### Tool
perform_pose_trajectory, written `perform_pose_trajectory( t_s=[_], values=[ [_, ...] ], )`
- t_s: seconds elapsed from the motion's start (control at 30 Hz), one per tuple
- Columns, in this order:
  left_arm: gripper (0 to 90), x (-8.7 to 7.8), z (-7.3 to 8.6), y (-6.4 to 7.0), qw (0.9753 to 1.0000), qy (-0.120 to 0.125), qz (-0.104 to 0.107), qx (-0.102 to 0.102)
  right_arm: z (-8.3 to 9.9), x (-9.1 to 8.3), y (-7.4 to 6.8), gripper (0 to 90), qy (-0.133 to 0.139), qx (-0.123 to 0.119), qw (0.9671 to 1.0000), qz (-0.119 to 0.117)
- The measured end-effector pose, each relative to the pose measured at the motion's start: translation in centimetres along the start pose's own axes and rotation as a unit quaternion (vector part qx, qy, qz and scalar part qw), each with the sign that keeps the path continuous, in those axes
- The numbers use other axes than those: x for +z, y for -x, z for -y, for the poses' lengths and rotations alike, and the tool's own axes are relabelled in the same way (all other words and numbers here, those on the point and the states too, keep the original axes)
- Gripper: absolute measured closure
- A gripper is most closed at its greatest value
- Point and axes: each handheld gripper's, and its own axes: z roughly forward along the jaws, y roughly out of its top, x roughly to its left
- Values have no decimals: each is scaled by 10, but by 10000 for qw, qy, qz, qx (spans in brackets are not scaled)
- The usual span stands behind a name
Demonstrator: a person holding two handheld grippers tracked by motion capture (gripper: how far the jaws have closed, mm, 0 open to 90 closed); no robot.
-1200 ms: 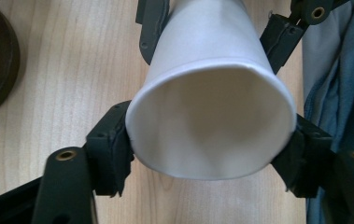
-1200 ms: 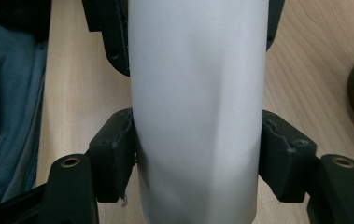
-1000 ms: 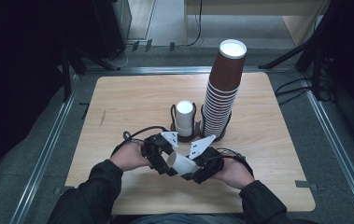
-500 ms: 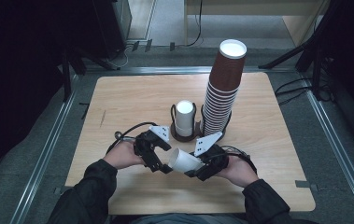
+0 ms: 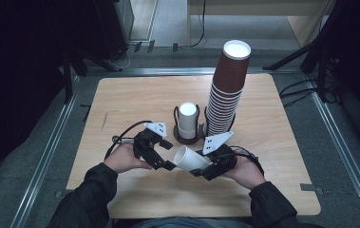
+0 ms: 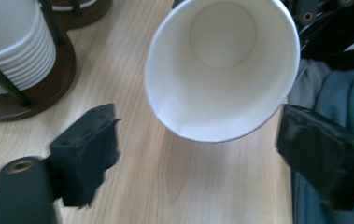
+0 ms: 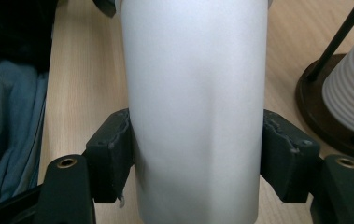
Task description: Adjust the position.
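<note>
The right tongs are clamping a white paper cup sideways just above the counter, now tipped lower than a second ago. The left tongs, jaws spread wide and empty, are facing its open mouth, likely ready to receive it.

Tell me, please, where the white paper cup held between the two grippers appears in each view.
High view: the white cup lies on its side, low in the middle, between both grippers, its mouth toward the left gripper.
Left gripper view: upper middle, its open mouth faces the camera.
Right gripper view: its wall stands in the middle, between the jaws.
Shared landmark: the dark wooden cup holder.
</note>
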Motion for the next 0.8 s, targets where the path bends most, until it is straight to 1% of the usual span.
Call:
perform_pose_trajectory(
  t_s=[0.07, 0.13, 0.2, 0.23, 0.27, 0.3, 0.37, 0.5, 0.53, 0.6, 0.67, 0.73, 0.77, 0.8],
  values=[
    [137, 0, 0, 2, 9999, 146, -39, 8, 0, -2, 1, 332, 72, 9, 10000, 20],
    [127, -1, -1, 3, 9998, 200, -53, 21, 0, -3, 1, 332, 133, 47, 9999, -23],
    [103, -1, -1, 4, 9996, 277, 22, 44, 0, -4, 1, 332, 160, 54, 9999, -17],
    [91, -1, -2, 5, 9995, 291, -3, 103, 0, -4, 1, 332, 183, 58, 9998, -23],
    [90, 0, -2, 6, 9994, 338, 46, 114, 0, -4, 1, 332, 194, 51, 9998, -16],
    [87, 0, -3, 7, 9992, 360, 61, 151, 0, -4, 1, 333, 205, 48, 9998, -20],
    [77, 2, -4, 8, 9991, 390, 82, 161, 0, -4, 0, 333, 260, 79, 9996, -55],
    [72, 6, -7, 12, 9989, 385, -33, 278, -2, -4, 0, 333, 351, 87, 9993, -99],
    [72, 6, -7, 12, 9989, 409, -21, 242, -2, -3, -1, 333, 351, 103, 9993, -117],
    [89, 7, -7, 9, 9989, 450, 77, 146, -3, -2, -1, 333, 389, 95, 9991, -161],
    [138, 7, -7, 7, 9985, 517, 164, 111, -3, -1, -2, 332, 416, 119, 9989, -197],
    [139, 7, -7, 7, 9982, 566, 169, 97, -4, 1, -3, 332, 469, 152, 9985, -238],
    [139, 7, -7, 7, 9980, 588, 211, 90, -5, 2, -4, 332, 472, 170, 9984, -250],
    [141, 7, -7, 8, 9978, 617, 207, 79, -5, 3, -4, 333, 502, 151, 9983, -254]
  ],
)
